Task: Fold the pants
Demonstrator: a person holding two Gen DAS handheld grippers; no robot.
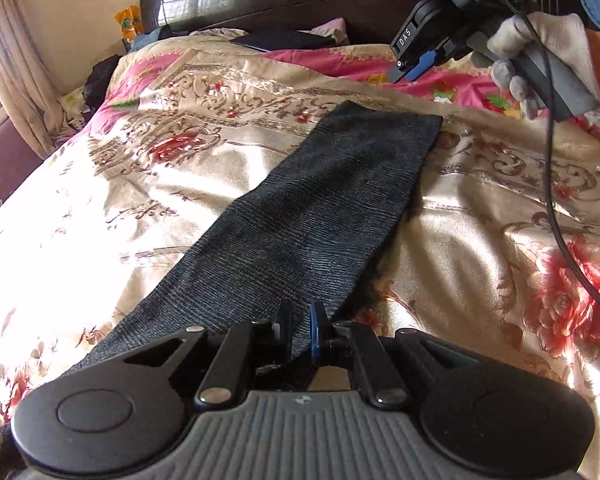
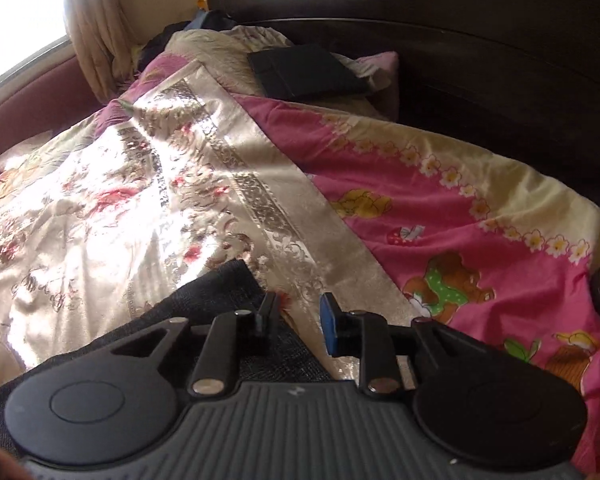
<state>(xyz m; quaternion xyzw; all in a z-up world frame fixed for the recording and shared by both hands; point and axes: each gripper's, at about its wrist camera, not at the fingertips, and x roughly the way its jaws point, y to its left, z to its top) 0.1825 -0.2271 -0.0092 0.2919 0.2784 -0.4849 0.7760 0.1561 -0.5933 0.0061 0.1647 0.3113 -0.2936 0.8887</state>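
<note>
Dark blue-grey pants (image 1: 320,208) lie in a long narrow strip across the floral bedspread (image 1: 140,200), their far end square near the pink sheet. At the near end my left gripper (image 1: 301,320) is shut on the fabric, which passes between its two fingers. My right gripper (image 2: 297,316) stands open with only bedspread showing between its fingers; the pants' far corner (image 2: 204,300) lies just left of and under it. In the left wrist view the right gripper (image 1: 408,68) hangs above the far end of the pants, held by a gloved hand (image 1: 540,36).
A pink cartoon-print sheet (image 2: 420,208) covers the bed's far right part. A dark flat folded item (image 2: 304,72) rests by the pillows below the dark headboard (image 2: 460,40). A black cable (image 1: 552,200) hangs at the right. Curtains (image 1: 12,72) and a window are at the left.
</note>
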